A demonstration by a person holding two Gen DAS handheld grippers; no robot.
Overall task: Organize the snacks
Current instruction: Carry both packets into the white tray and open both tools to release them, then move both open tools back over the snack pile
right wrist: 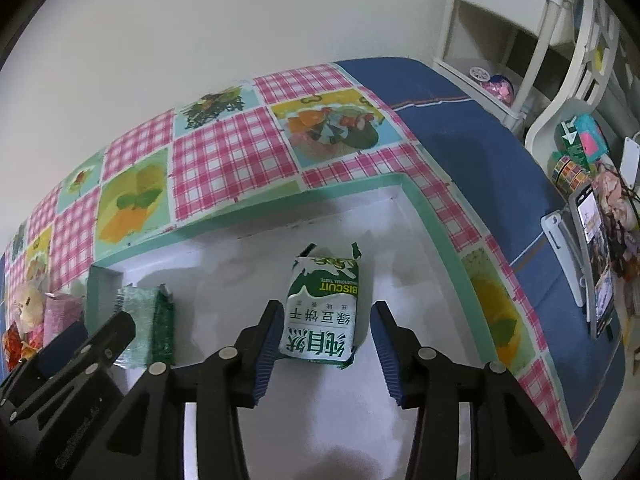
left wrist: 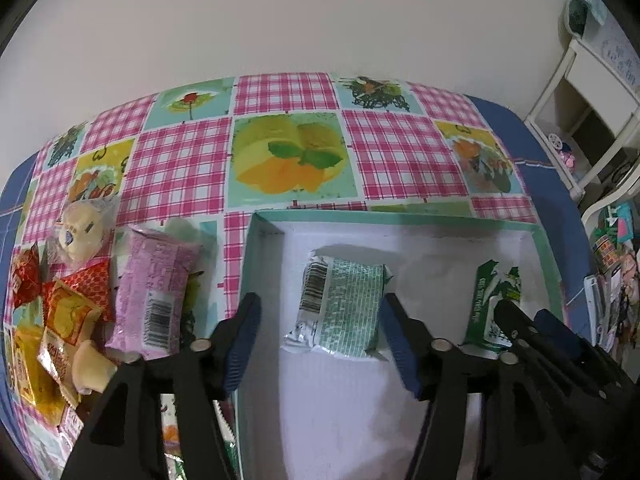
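Note:
A shallow white box with a teal rim [left wrist: 400,218] lies on the checked tablecloth. In it lie a pale green snack pack with a barcode [left wrist: 340,312] and a green-and-white biscuit pack [right wrist: 322,316]. My left gripper [left wrist: 320,316] is open, its fingers either side of the pale green pack, not touching it. My right gripper [right wrist: 326,320] is open around the biscuit pack, not pressing it. The biscuit pack [left wrist: 494,304] and right gripper [left wrist: 532,324] also show in the left wrist view. The pale green pack [right wrist: 142,320] shows in the right wrist view.
Left of the box lie a pink pack [left wrist: 156,292], red and yellow sachets [left wrist: 64,312] and clear-wrapped cream pastries [left wrist: 82,232]. The box rim [right wrist: 436,236] stands low around the packs. A wall is behind the table; white shelving [right wrist: 520,40] and clutter stand to the right.

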